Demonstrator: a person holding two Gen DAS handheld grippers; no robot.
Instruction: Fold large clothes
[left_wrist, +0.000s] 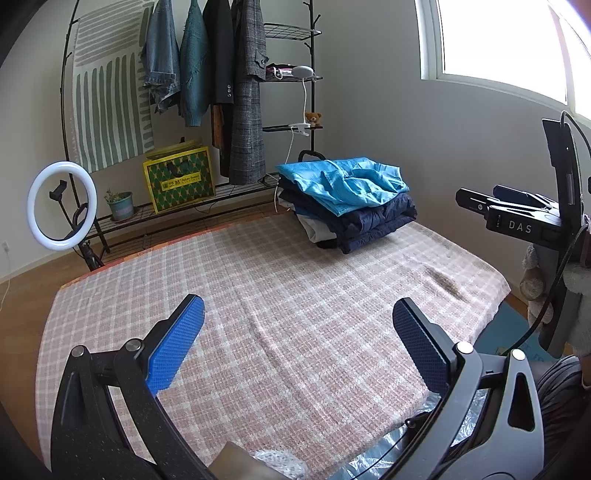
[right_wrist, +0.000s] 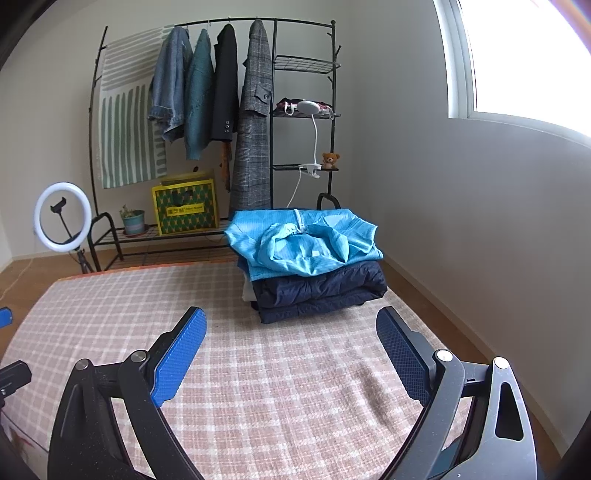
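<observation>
Two claws, both spread wide and holding nothing, is what I have to work with. In the left wrist view, my left claw (left_wrist: 297, 325) hovers above the pink-and-white checked blanket (left_wrist: 280, 288) that covers the low work surface, its blue ribbed pads well apart. The stack of folded clothes (left_wrist: 351, 206), topped by a bright turquoise hooded jacket (left_wrist: 343, 181) over a navy quilted puffer jacket (left_wrist: 380, 221), sits ahead of that claw and to its right, well apart from it. The right claw's black body shows at the right edge of this view, level with the stack. I see a rumpled ridge in the blanket between my left claw and the stack; I judge that a dragged garment could catch on it and bunch.

In the right wrist view, my right claw (right_wrist: 291, 332) is equally wide and empty, with the stack almost straight ahead and nearer. The turquoise jacket's hood lies loose and crumpled on top. My worry is that if I pinch only that slack hood, the slippery fabric will slide off unevenly and pull the neat layers beneath askew. Closing too deep could seize the puffer as well and tip the whole pile toward the blanket's far edge. The white lamp cable (right_wrist: 295, 192) hanging just behind the stack could also snag.
</observation>
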